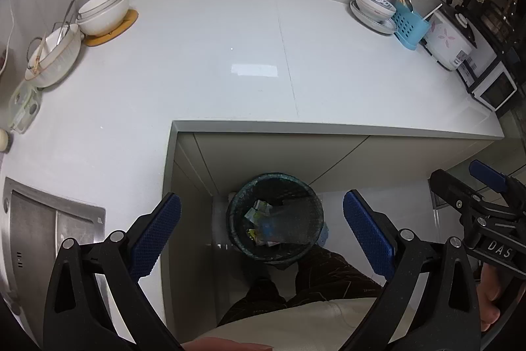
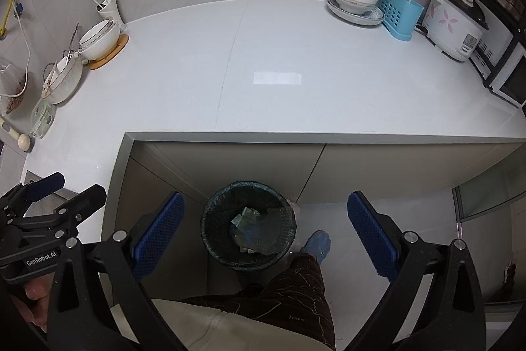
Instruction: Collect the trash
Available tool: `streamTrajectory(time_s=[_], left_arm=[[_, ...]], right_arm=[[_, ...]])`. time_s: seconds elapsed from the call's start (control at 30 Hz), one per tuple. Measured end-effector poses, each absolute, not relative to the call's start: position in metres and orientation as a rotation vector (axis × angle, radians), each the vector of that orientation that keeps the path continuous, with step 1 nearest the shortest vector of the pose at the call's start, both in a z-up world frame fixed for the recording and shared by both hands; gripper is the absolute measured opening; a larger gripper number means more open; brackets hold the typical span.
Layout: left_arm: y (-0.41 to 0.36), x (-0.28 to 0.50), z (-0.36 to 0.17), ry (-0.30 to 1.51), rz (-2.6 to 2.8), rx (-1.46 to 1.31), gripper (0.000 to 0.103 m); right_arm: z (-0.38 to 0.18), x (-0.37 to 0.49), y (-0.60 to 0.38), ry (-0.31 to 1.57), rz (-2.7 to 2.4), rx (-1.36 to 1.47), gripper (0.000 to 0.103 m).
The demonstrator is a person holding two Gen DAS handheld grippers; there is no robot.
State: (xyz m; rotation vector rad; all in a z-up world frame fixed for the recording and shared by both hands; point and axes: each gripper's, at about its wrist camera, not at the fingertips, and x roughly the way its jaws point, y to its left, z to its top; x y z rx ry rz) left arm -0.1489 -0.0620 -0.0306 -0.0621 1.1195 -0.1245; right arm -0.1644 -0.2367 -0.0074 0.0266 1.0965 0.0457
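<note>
- The left gripper (image 1: 261, 221) is held above the floor with its blue-padded fingers spread wide and nothing between them.
- The right gripper (image 2: 265, 224) hangs the same way, jaws wide apart and holding nothing.
- Directly ahead of and below both grippers, framed between their fingers, stands a round dark trash bin (image 1: 275, 217) lined with a dark bag, on the floor against the cabinet front (image 2: 236, 163).
- Inside the bin lie several pieces of trash (image 2: 245, 219): greenish and yellow wrappers and a bluish scrap; what each one is cannot be told.
- In the left wrist view the right gripper shows at the right edge, beside the left one and apart from it; in the right wrist view the left gripper shows at the left edge.
- Beyond the bin, farther ahead of the grippers, spreads a white L-shaped countertop (image 1: 197, 71).
- Far left of the grippers, on the counter, stacked white bowls (image 1: 103, 10) sit on a wooden trivet, with a ribbed bowl holding utensils (image 1: 54, 55) nearer.
- Far right sit a patterned bowl on plates (image 2: 355, 2), a blue utensil basket (image 2: 399, 13), and a white rice cooker with pink flowers (image 2: 455, 25).
- A steel sink (image 1: 36, 226) lies just left of the left gripper.
- Below the grippers appear the person's dark trousers (image 2: 296, 295) and a blue shoe (image 2: 319, 244) just right of the bin.
</note>
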Motion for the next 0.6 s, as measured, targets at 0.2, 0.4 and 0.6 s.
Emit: streamTrajectory(time_s=[0.2,0.4,0.6], left_arm=[[-0.0653,-0.1497,-0.0333,1.124,-0.144,-0.057,0.097],[-0.0651,-0.1512,-0.0318,1.115,-0.145,-0.054,0.097],[-0.0629,-0.1568,-0.0314,1.107,-0.127,-0.056,0.097]], right_arm=[[-0.0084,-0.167,-0.2389,1.099,0.037,0.028,0.095],[-0.0065,-0.1675,-0.2378,1.091,0.041,0.022,0.095],[-0.0108,-0.1667,-0.2364,1.1,0.053,0.028,0.095]])
